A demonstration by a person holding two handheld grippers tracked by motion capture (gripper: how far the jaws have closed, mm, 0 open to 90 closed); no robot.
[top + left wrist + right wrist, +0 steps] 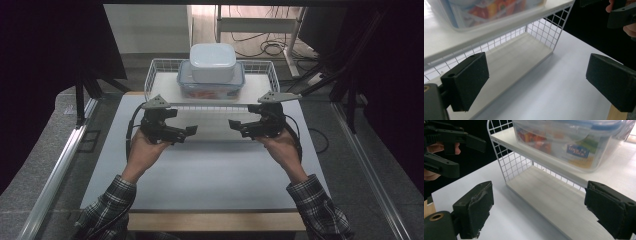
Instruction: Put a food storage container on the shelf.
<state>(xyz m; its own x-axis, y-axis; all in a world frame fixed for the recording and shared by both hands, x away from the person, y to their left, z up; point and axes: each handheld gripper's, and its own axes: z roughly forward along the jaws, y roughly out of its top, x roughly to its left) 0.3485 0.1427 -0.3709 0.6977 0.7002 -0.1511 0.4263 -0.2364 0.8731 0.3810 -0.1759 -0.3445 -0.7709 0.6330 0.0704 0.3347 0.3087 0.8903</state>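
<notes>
Facing fingers (465,82), wire shelf (541,30) beyond

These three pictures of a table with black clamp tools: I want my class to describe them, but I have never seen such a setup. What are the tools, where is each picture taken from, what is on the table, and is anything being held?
A person in checked sleeves holds a black two-jaw gripper in each hand: the left gripper and the right gripper.

The high view looks down from above the person's side of the white table. Each of the other two pictures comes from a camera riding on one gripper, looking out between its black pads.

At the far side of the table stands a white wire rack with two wooden shelves. On its upper shelf sits a clear plastic box with a blue-edged lid and colourful contents, and on that a smaller white lidded box. The lower shelf is bare.

Both grippers are open, facing the rack, and hold nothing.
</notes>
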